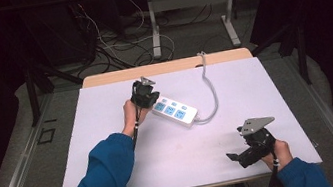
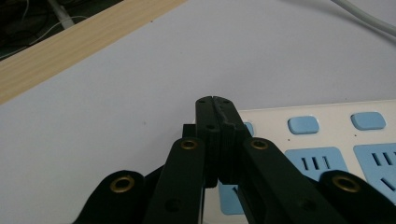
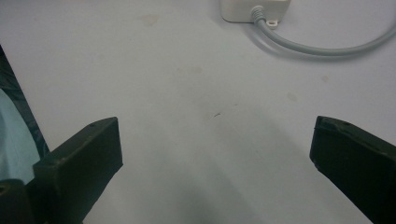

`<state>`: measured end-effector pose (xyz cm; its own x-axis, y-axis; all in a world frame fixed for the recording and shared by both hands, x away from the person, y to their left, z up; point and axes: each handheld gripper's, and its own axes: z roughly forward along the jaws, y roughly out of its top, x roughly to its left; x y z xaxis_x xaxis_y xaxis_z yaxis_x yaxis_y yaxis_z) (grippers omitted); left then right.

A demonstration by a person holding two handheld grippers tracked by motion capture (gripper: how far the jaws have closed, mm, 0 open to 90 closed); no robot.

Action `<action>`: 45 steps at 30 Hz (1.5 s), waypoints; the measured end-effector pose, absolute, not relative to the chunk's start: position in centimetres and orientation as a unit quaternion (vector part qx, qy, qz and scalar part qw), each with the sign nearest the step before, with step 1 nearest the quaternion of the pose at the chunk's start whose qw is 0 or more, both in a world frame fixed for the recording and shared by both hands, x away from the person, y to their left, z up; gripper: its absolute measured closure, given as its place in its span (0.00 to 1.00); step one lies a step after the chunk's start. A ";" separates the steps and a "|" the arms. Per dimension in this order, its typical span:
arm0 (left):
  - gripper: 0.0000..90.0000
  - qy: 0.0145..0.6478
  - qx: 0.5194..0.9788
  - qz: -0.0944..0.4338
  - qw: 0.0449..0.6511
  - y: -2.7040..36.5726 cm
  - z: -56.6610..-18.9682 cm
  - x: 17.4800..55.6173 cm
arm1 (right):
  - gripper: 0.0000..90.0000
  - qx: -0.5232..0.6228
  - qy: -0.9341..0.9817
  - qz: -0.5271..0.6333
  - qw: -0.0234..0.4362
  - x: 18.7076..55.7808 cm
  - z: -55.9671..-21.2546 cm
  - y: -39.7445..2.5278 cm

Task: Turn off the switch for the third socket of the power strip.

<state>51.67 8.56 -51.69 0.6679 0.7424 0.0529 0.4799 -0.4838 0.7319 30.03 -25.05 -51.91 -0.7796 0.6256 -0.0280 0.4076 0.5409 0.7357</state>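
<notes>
I log one white plastic power strip with blue sockets (image 1: pixel 173 111) — rigid, light, probably slippery, best gripped across its narrow sides — left gripper (image 2: pixel 216 101) closed empty at its end, right gripper (image 3: pixel 215 154) wide open, empty.

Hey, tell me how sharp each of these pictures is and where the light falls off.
High view: the white table is brightly lit, the surroundings fall into near black. Left gripper view: the closed left tool is fairly sharp, the power strip behind it slightly soft. Right gripper view: the open right tool blurs up close, and a soft shadow lies between its jaws.
</notes>
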 end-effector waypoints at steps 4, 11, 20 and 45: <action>1.00 0.360 0.844 0.180 0.355 8.2 -52.0 51.8 | 0.02 0.297 0.867 0.373 0.144 30.1 -51.9 -25.1; 1.00 0.360 0.847 0.171 0.352 7.6 -52.6 51.9 | 0.02 0.298 0.867 0.373 0.145 30.1 -51.9 -25.0; 1.00 0.357 0.851 0.164 0.349 7.1 -53.3 52.0 | 0.02 0.298 0.867 0.373 0.144 30.1 -51.9 -25.0; 1.00 0.342 0.854 0.165 0.357 6.6 -53.5 51.9 | 0.02 0.300 0.866 0.372 0.148 30.0 -52.0 -25.0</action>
<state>51.86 6.61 -53.51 0.7121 0.7011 0.0386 0.4652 -0.5122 0.7219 30.04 -24.98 -52.00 -0.7758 0.6301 -0.0328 0.4094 0.5422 0.7337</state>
